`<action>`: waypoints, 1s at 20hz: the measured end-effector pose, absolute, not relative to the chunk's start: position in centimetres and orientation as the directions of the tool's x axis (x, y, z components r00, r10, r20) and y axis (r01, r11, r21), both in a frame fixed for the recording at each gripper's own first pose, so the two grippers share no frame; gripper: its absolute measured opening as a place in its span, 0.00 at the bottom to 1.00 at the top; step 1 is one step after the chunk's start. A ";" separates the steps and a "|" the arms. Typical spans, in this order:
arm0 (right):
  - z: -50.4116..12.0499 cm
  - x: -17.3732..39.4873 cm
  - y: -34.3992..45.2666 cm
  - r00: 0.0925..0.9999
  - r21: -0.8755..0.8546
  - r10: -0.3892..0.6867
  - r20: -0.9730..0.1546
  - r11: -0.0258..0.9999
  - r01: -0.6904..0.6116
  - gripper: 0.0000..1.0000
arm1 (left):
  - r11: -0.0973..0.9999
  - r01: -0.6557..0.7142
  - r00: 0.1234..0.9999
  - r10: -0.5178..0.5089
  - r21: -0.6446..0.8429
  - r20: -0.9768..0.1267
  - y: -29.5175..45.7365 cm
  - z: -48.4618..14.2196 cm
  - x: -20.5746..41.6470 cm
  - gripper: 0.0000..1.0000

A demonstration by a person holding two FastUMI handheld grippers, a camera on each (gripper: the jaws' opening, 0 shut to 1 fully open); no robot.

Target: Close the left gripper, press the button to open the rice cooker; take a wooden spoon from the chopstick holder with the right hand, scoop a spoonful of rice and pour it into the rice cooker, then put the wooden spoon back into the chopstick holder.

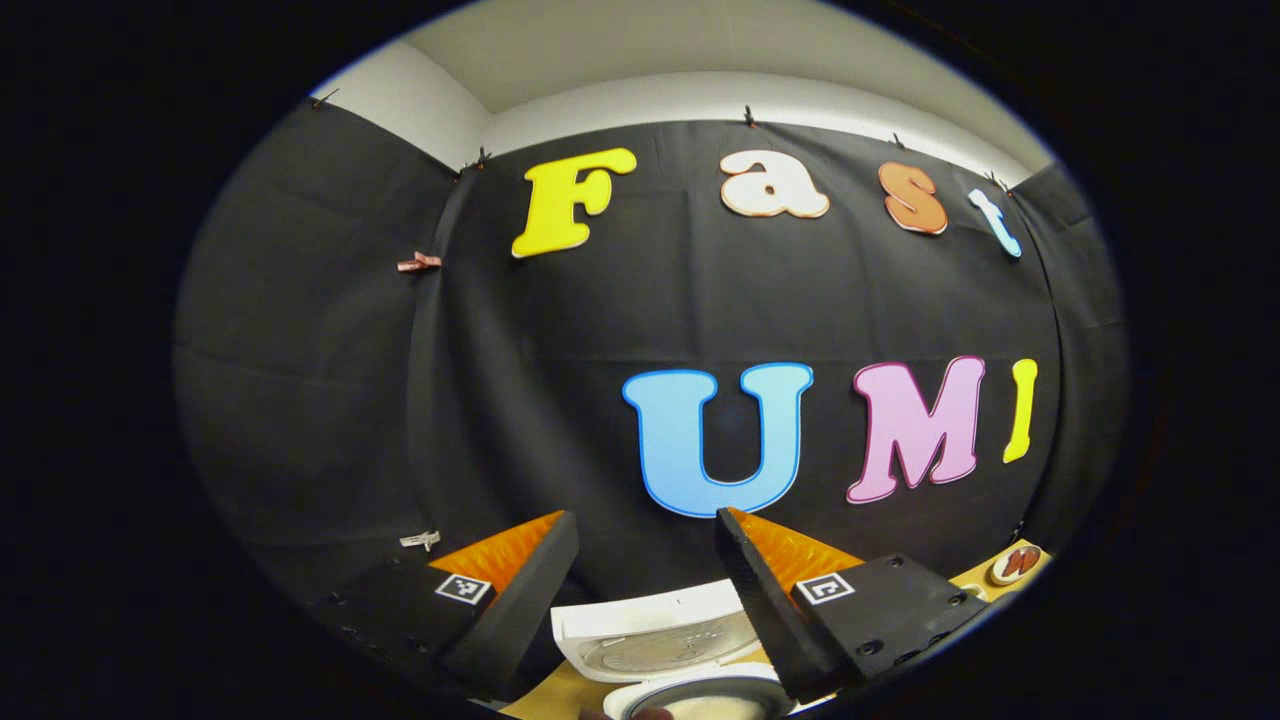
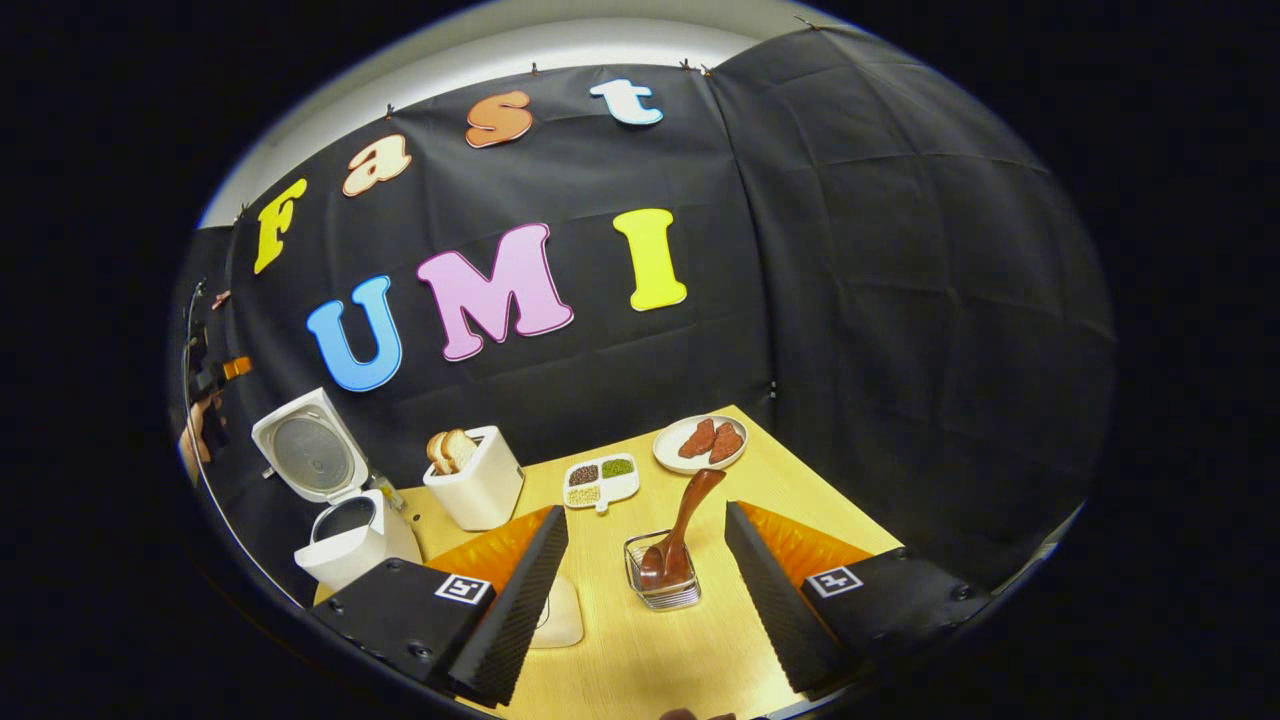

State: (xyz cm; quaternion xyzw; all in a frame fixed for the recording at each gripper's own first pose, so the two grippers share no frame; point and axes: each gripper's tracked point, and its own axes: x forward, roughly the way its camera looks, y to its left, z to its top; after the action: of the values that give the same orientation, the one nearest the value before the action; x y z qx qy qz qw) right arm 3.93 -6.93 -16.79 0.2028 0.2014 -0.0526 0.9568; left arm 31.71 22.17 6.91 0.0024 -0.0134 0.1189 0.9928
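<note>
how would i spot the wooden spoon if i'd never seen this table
Start at the white rice cooker with its lid up, at the table's left edge, and go right past the toaster. The wooden spoon leans in a small clear holder near the table's middle: the one dark brown, long-handled thing standing up.

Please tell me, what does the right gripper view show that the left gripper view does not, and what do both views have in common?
Right gripper view: the wooden spoon standing in the clear chopstick holder, a toaster with bread, a divided dish of grains, and the open right gripper.

Left gripper view: the open left gripper held above the cooker, looking down at its inner pot.

Both: the rice cooker with its lid up, the wooden table, and the plate at the far edge.
</note>
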 end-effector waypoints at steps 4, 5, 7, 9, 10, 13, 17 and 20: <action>-13.9 3.3 -7.6 0.933 0.359 -0.050 -0.357 0.915 0.186 0.98 | 0.972 -0.234 0.972 0.234 -0.011 -0.013 23.5 3.6 35.2 0.95; -13.4 3.2 -8.0 0.935 0.359 -0.067 -0.348 0.912 0.199 0.98 | 0.972 -0.236 0.971 0.236 -0.008 -0.034 23.7 2.5 36.0 0.95; -13.0 2.9 -8.4 0.935 0.364 -0.085 -0.343 0.906 0.216 0.98 | 0.973 -0.231 0.971 0.230 -0.008 -0.073 23.6 0.6 37.6 0.95; -13.0 2.5 -9.1 0.934 0.352 -0.101 -0.344 0.908 0.228 0.98 | 0.973 -0.229 0.967 0.226 -0.008 -0.115 23.3 -1.0 38.7 0.95; -13.0 2.5 -9.3 0.933 0.348 -0.107 -0.345 0.908 0.233 0.98 | 0.975 -0.221 0.966 0.218 -0.011 -0.139 22.9 -1.9 39.1 0.95; -13.0 2.6 -9.9 0.931 0.349 -0.115 -0.348 0.905 0.242 0.98 | 0.969 -0.244 0.958 0.236 -0.035 -0.162 21.9 -2.7 39.5 0.98; -12.7 3.1 -10.1 0.932 0.349 -0.096 -0.349 0.910 0.225 0.98 | 0.955 -0.293 0.943 0.283 -0.037 -0.173 21.1 -3.2 37.9 0.99; -11.5 4.0 -10.1 0.943 0.369 -0.072 -0.324 0.909 0.196 0.99 | 0.955 -0.295 0.943 0.284 -0.037 -0.174 19.9 -3.6 36.0 0.99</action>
State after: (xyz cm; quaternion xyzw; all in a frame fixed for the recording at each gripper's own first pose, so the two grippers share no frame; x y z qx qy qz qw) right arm 3.95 -10.09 -11.47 0.2021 0.1535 -0.0695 0.9648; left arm 35.96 19.89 -3.55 -0.0315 0.0837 0.1470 0.9851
